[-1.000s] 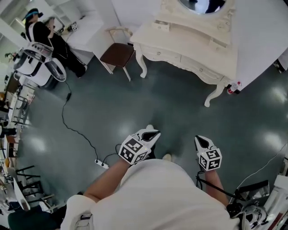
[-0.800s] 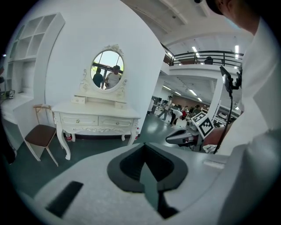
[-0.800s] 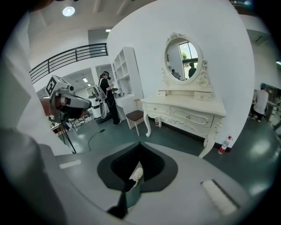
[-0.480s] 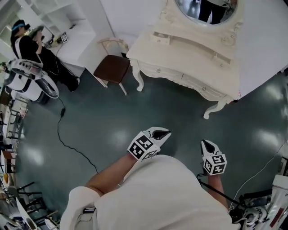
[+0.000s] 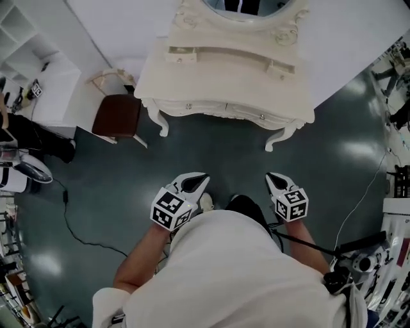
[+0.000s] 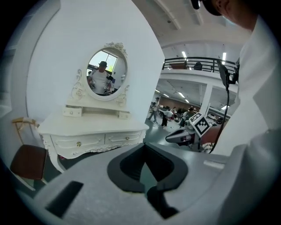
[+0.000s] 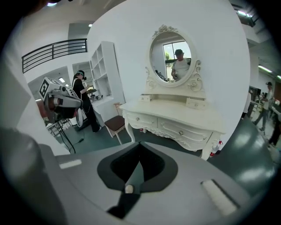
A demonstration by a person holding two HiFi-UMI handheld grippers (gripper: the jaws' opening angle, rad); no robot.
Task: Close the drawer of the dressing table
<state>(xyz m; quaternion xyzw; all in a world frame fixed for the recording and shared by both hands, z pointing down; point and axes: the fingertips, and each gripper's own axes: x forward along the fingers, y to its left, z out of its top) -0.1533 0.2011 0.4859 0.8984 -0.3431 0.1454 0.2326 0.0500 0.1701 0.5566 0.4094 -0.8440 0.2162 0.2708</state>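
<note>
Cream dressing table (image 5: 224, 80): standing against the white wall straight ahead, with its oval mirror (image 5: 246, 5) above. It is well apart from both grippers, across bare green floor (image 5: 211, 150).
Change: the person is walking up to it. The dressing table is now sitting squarely in front and nearer than a second ago, when it was lying off to the upper right. The brown chair (image 5: 118, 115) is now showing at its left end.
Drawers: two knobbed front drawers (image 7: 175, 129) and two small top drawers (image 5: 179, 55) are showing. From this range none is plainly jutting out, so I cannot tell which one is open.
Left gripper (image 5: 197, 178): pointing toward the dressing table, jaws seemingly pressed together and carrying nothing.
Right gripper (image 5: 274, 177): pointing the same way, jaws drawn fully together and empty.
Meaning for the task: the approach is lining up well but is not finished. Nothing is touching the furniture yet, so the closing push is still waiting.
Next: probably calling for a few more steps, then closed jaws pressing on the open drawer's front.
</note>
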